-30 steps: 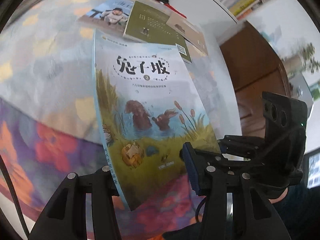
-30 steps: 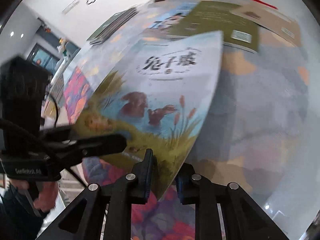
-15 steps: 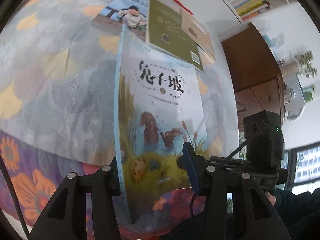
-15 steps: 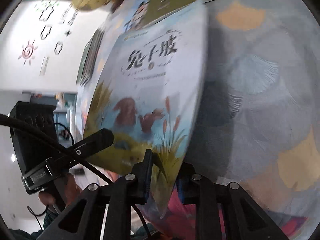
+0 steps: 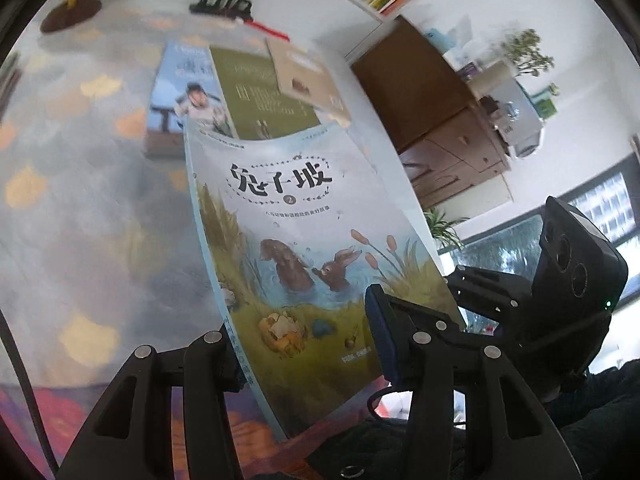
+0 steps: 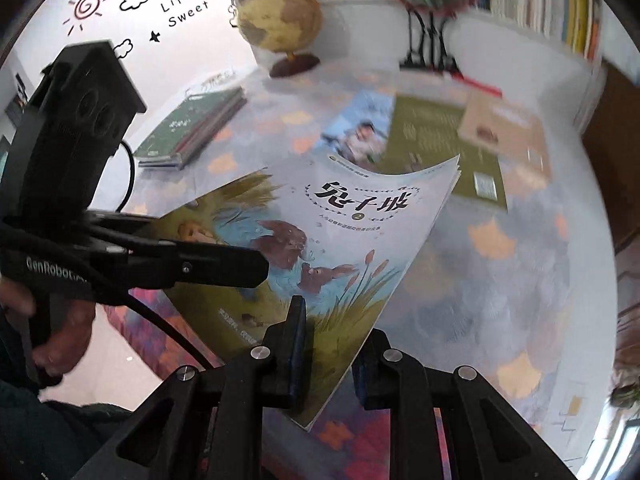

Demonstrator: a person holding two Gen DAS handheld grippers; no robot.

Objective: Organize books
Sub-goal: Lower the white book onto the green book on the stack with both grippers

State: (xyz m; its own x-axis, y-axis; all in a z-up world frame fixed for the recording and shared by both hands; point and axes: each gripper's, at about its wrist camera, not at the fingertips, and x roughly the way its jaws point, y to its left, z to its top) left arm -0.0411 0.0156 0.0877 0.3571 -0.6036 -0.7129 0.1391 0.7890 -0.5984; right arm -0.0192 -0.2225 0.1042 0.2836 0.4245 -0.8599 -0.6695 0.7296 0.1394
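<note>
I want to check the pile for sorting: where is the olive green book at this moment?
The olive green book lies flat on the table at its far side, between the blue book and the tan book, beyond the held rabbit book.

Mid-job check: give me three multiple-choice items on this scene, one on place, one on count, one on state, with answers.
1. Where is the globe?
A. far end of the table
B. floor
C. on the rabbit book

2. How many books lie overlapping beyond the rabbit book?
A. one
B. three
C. six

3. The rabbit book is:
A. flat on the table
B. lifted and bowed
C. open

Answers: 1 A, it stands by the wall. 2 B, blue, olive, tan. 3 B, the right gripper pinches its lower edge.
</note>
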